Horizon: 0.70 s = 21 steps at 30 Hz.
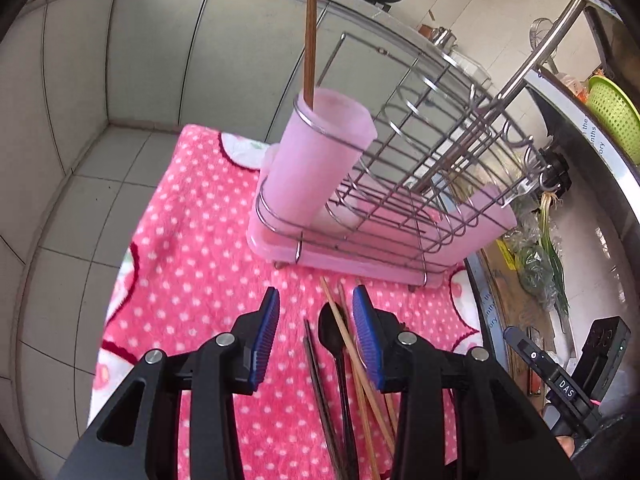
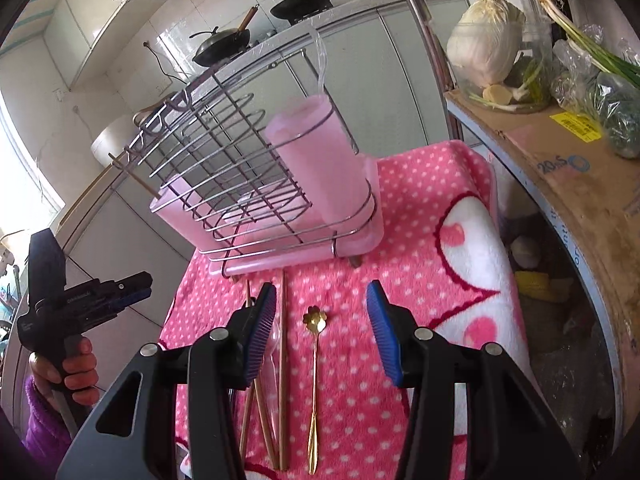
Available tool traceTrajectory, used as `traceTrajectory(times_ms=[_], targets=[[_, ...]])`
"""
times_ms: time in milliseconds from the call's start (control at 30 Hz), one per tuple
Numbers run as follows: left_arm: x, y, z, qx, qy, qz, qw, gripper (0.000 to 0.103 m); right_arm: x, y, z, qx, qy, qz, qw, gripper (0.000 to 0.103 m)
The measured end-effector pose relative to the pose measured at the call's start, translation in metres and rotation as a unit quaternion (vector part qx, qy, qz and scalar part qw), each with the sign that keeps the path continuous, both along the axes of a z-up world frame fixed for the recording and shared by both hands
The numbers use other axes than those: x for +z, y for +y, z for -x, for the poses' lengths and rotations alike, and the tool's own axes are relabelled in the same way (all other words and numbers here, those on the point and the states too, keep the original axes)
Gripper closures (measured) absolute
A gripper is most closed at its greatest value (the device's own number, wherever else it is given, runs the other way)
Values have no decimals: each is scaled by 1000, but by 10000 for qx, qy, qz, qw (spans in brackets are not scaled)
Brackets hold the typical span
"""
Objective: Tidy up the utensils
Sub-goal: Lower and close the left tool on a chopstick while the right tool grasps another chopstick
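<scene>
The left gripper [image 1: 316,300] stands open and empty, its blue pads [image 1: 264,336] apart above the pink dotted cloth [image 1: 192,264]. Between them, at six o'clock in the left wrist view, lie a black spoon [image 1: 334,336], a dark chopstick [image 1: 316,380] and pale wooden chopsticks [image 1: 352,344], crossing one another. The right gripper [image 2: 322,298] is likewise open and holds nothing; a gold spoon [image 2: 314,364] with a flower-shaped bowl lies on the cloth between its fingers, not touched by either. A clear spoon [image 2: 274,344] and a wooden chopstick [image 2: 283,352] lie just by its left pad, toward seven o'clock. Farther off, toward twelve o'clock, the wire rack [image 1: 432,152] sits on its pink tray [image 1: 360,258]. Its pink cup [image 1: 316,160] holds one brown chopstick [image 1: 310,32], standing upright. At eight o'clock in the right view, a hand [image 2: 74,368] grips the other tool's handle.
</scene>
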<state>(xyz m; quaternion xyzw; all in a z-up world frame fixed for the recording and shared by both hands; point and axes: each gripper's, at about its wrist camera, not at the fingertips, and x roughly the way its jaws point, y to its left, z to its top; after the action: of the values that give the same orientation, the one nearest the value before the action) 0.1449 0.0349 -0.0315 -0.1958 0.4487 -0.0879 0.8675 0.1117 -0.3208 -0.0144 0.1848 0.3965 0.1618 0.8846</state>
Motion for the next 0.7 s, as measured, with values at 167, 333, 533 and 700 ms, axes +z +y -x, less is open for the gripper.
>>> traceTrajectory(times_ms=[167,333,533,700], targets=[[-22,-26,-15,-239,373,105,9990,67,-16,2,5,138,285,-89,9995,55],[-42,-44,-45,-236,722,76,9971,69,-23,5,4,259,402,-150,9987,56],[-71,-62,-80,-241,1102,-224,9934,71,-26,9,-1,424,474,-182,9978,57],[-90,-73,-96,-234,1241,-372,9913,74,-32,12,-8,494,579,-158,9970,60]])
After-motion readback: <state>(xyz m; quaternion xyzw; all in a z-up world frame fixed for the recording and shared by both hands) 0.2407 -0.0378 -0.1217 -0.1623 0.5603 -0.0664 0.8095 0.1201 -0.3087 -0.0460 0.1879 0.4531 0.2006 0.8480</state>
